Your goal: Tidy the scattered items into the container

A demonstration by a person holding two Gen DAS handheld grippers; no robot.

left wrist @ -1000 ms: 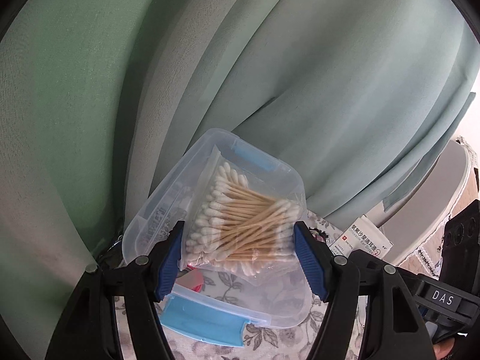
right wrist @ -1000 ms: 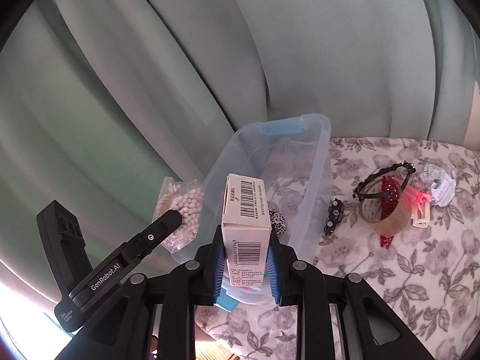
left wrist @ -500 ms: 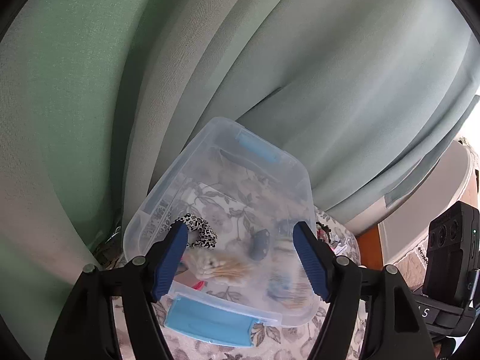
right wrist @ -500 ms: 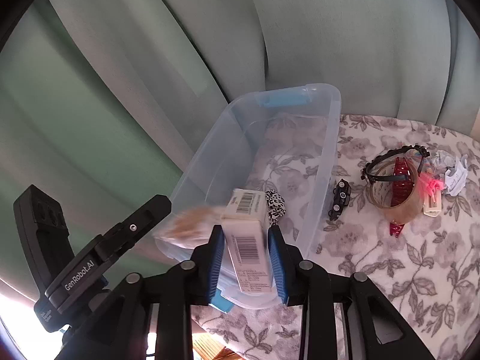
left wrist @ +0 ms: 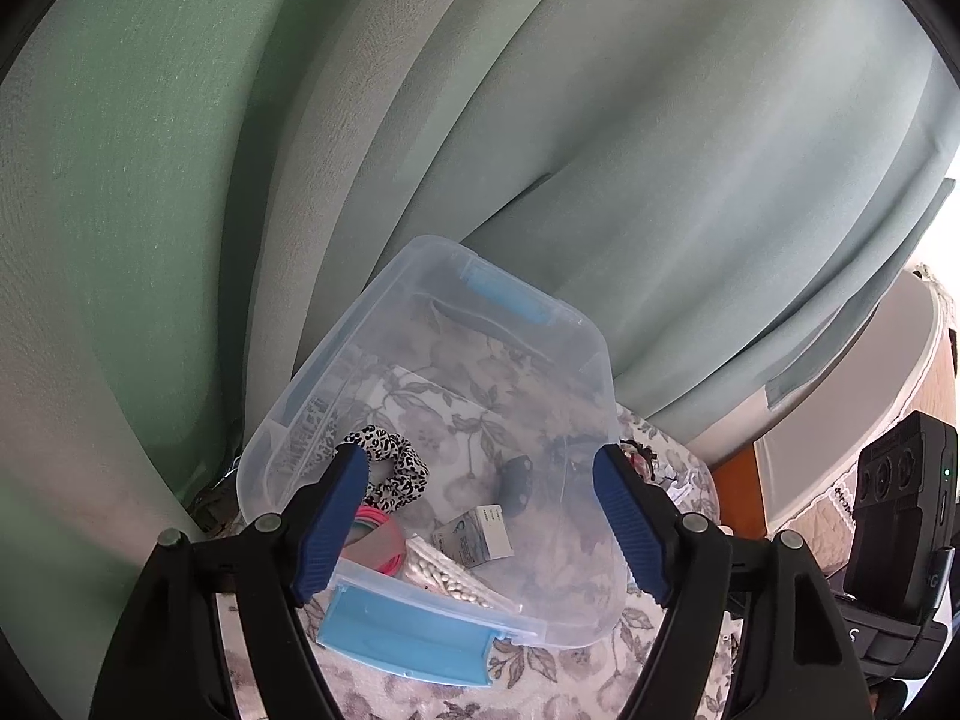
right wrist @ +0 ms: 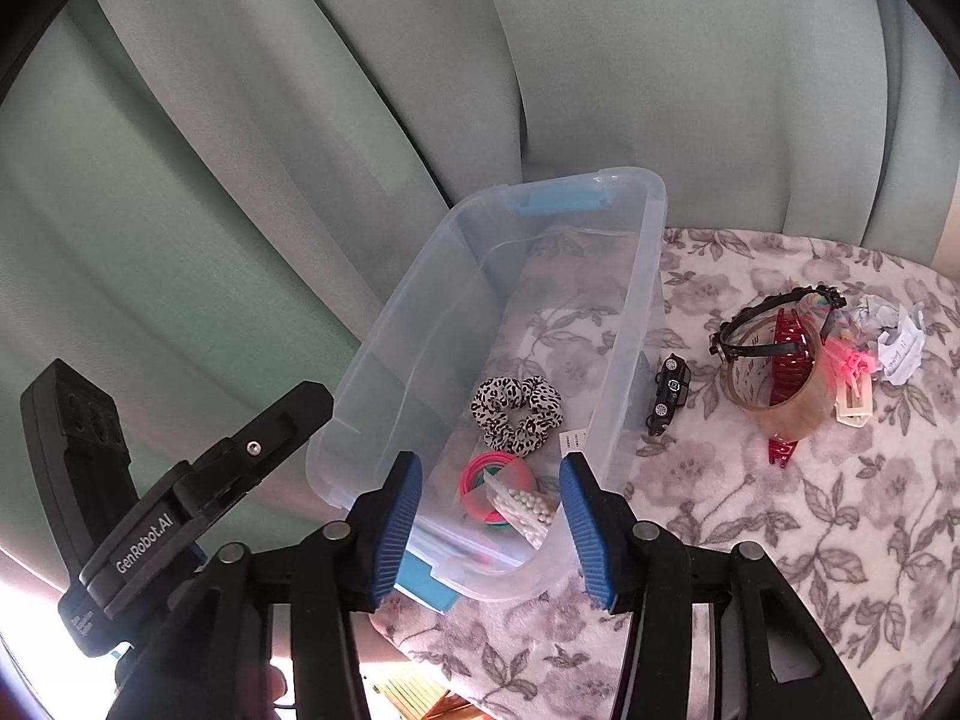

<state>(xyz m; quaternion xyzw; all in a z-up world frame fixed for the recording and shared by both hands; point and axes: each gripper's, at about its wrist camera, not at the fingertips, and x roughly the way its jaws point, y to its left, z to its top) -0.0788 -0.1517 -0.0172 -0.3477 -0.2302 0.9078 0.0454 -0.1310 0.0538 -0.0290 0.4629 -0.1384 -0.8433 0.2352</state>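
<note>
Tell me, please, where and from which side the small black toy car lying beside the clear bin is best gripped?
Grip the toy car across its narrow body, one pad on each long side, coming down from above. It lies flat on the floral cloth, lengthwise along the clear bin wall and close to it, so the pad on that side has little room. The right gripper, jaws opening and empty, looks the nearer one.

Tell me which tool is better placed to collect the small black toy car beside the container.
Right. The toy car lies outside the container, just beyond the right tool, whose empty jaws are opening.
</note>
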